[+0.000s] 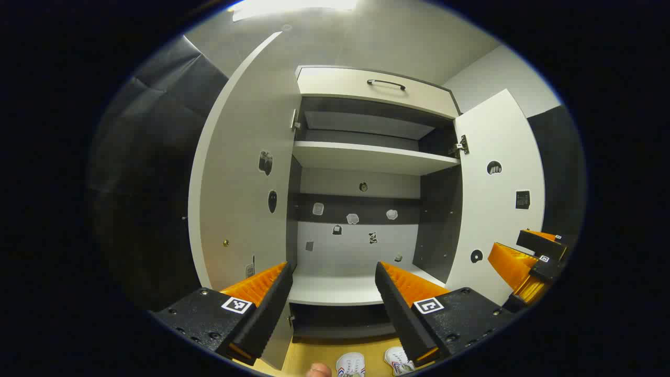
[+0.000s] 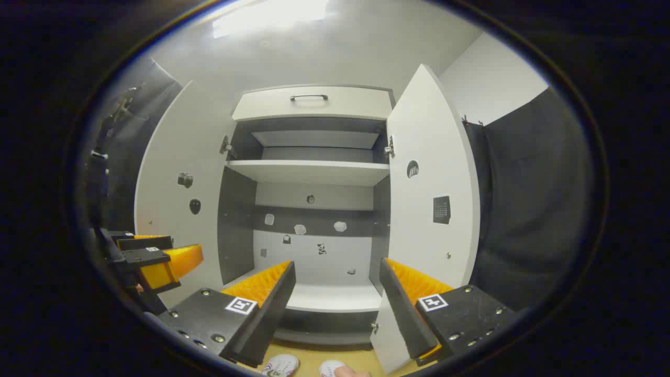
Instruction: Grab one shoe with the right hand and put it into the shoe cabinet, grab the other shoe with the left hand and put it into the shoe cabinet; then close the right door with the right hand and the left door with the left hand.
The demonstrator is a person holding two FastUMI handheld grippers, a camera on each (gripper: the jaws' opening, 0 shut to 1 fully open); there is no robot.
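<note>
White shoes (image 1: 350, 363) are seen in the left gripper view on the floor (image 1: 314, 356), below and between the released jaws of the left gripper (image 1: 332, 285), which grasp nothing. Beyond the jaws the cabinet (image 1: 374, 157) stands with both doors swung wide: the left door (image 1: 241, 173) to the jaws' left, the right door (image 1: 497, 209) to their right.

In the right gripper view, the right gripper (image 2: 337, 285) is likewise held released and empty, the shoes (image 2: 282, 364) lying under its jaws, the lower shelf (image 2: 335, 298) straight ahead between them.

No shoe has been taken yet, so the first step is judged to be in hand. A downward reach by the right gripper would be called for, its jaws closed about one shoe.
</note>
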